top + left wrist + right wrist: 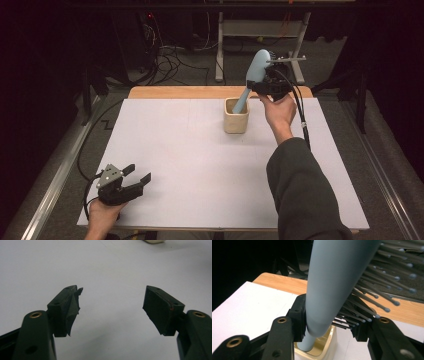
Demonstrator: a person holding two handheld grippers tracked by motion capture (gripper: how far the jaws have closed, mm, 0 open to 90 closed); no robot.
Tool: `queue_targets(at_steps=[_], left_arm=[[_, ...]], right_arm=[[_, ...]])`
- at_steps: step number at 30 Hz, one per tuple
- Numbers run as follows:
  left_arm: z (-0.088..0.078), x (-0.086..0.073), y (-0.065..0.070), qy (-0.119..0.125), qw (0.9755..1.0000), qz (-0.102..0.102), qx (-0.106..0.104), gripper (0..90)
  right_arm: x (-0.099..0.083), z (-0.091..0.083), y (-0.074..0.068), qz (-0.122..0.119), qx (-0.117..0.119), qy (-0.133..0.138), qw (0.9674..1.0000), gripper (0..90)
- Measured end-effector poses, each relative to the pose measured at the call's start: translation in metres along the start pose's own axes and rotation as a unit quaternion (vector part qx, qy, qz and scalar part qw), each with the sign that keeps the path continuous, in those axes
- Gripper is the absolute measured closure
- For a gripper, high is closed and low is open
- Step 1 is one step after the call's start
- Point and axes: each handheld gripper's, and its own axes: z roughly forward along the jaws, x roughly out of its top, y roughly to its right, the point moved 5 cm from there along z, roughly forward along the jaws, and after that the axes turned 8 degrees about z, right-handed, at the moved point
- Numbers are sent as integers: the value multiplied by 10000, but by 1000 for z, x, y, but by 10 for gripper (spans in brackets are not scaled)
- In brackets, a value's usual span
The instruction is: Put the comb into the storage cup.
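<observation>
1. The right gripper (267, 86) is closed on a pale blue hairbrush (256, 72). Its fingers (298, 315) clamp the brush across the lower part of the head, one pad on the smooth back and the other pressed into the bristles (372, 302).

2. The brush hangs handle-down and tilted. Its head rises above and beyond the fingers, and its handle runs below them into the mouth of a cream square cup (236, 116). In the right gripper view the handle end sits inside the cup's rim (332, 340), just under the fingers.

3. Gripping at the head rather than the handle leaves the handle free to go into the cup. That fits a job of standing the brush in the holder, or of drawing it out; which of the two cannot be told from this moment.

4. The tilt probably comes from the hand (278, 111) reaching in from the near side. The handle leans toward the cup's near wall rather than standing straight.

5. The left gripper (131, 181) rests low over the white surface (190, 165), well apart from the cup. Its fingers (160, 307) are spread wide with nothing between them.

6. The left hand (102, 212) seems parked out of the way, since the cup looks stable enough to need no steadying.
</observation>
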Motion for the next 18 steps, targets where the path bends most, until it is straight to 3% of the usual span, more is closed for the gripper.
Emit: queue_targets(at_steps=[18], left_arm=[[0,0,-1,22,10000,18,42,294]], right_arm=[[-9,17,-4,-57,-71,-202,9998,552]])
